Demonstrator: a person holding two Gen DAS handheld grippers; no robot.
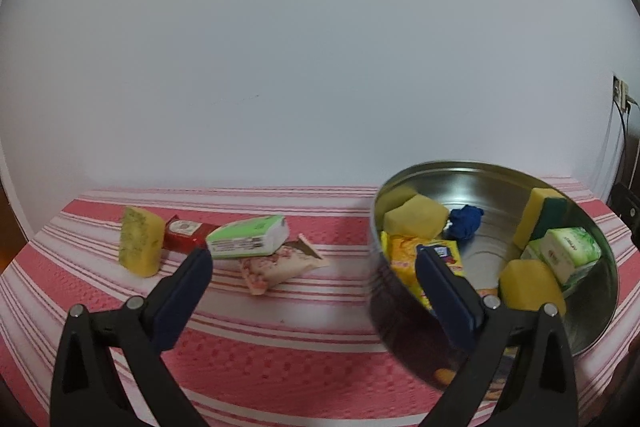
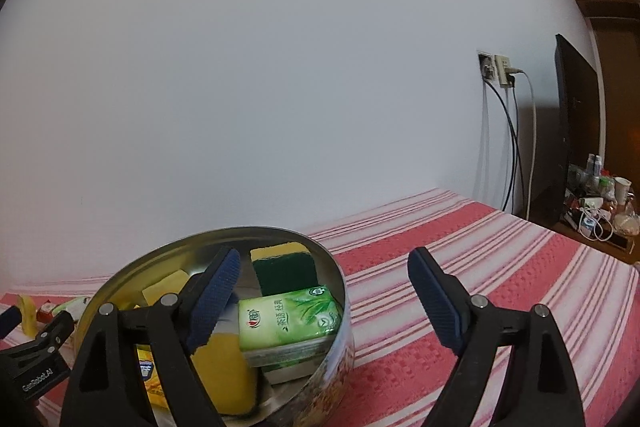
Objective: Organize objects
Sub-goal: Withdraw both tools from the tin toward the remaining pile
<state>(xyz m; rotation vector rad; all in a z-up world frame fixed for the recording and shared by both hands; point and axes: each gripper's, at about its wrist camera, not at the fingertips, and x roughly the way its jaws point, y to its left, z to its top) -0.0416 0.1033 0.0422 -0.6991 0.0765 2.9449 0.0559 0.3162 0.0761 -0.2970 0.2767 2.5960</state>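
A round metal tin (image 1: 600,291) stands on a pink striped cloth (image 1: 280,367) and holds yellow sponges, a blue cloth (image 1: 464,223), a yellow packet (image 1: 408,259) and a green tissue pack (image 1: 568,251). Left of it lie a yellow sponge (image 1: 140,241), a red sachet (image 1: 184,233), a green-white tissue pack (image 1: 250,237) and a pink wrapper (image 1: 280,265). My left gripper (image 1: 312,259) is open and empty, between the loose items and the tin. My right gripper (image 2: 324,259) is open and empty above the tin's (image 2: 344,331) right rim, over a green tissue pack (image 2: 292,319).
A white wall stands close behind the bed. In the right wrist view a wall socket with cables (image 2: 500,71), a dark screen (image 2: 576,131) and a cluttered side table (image 2: 600,203) stand at the right. The left gripper's body (image 2: 32,359) shows at the lower left.
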